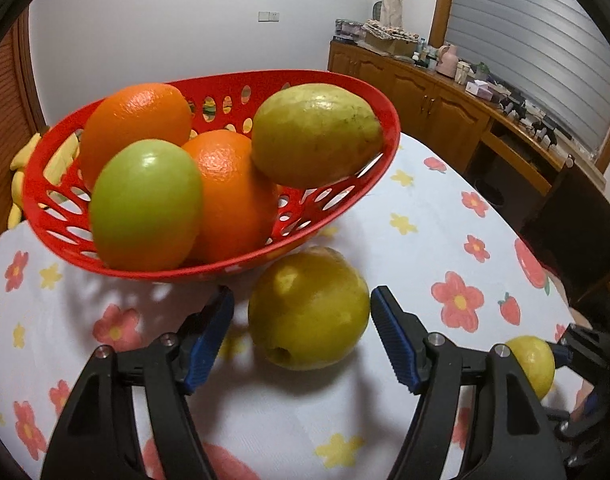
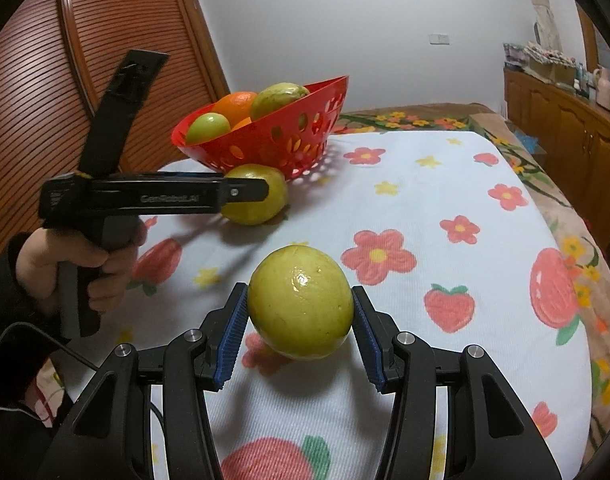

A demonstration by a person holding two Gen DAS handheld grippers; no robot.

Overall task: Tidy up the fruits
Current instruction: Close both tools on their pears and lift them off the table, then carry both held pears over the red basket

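Beside the red basket (image 1: 345,200) on the flowered table (image 1: 425,208): one yellow fruit (image 1: 309,308) flanked, untouched, by the open left gripper (image 1: 301,320); another fruit (image 2: 300,303) clamped in the right gripper (image 2: 300,320), nearer the table edge

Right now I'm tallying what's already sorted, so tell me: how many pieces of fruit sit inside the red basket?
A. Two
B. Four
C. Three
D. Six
B: the left wrist view shows the red basket holding two oranges, a green apple and a yellow-green guava, four in all.
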